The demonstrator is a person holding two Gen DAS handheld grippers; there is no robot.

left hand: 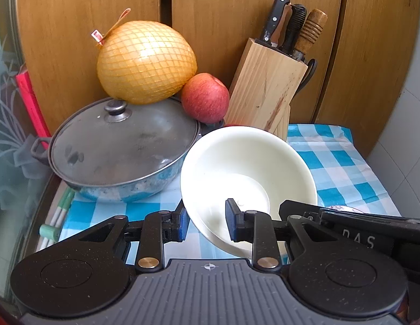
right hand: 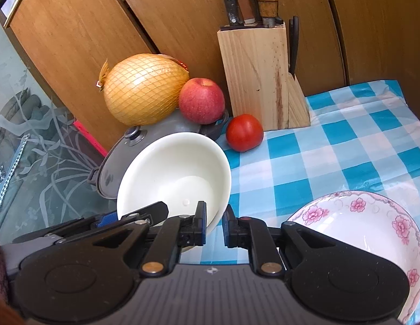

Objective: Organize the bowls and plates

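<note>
Cream bowl (left hand: 245, 178) sits tilted at frame centre on the checked worktop (left hand: 342, 162); the left hand-held gripper (left hand: 206, 223) straddles its near rim, pads apart; the right hand-held gripper (right hand: 213, 228) is nearly closed on nothing; floral bowl (right hand: 372, 224) lower right.

Soft, even daylight is filling both views, glare is gleaming on the white bowl (left hand: 248, 178) and pomelo (left hand: 146, 62), shadows are staying faint, and fisheye distortion is bending the cupboard doors (left hand: 237, 40) toward dark corners.
</note>
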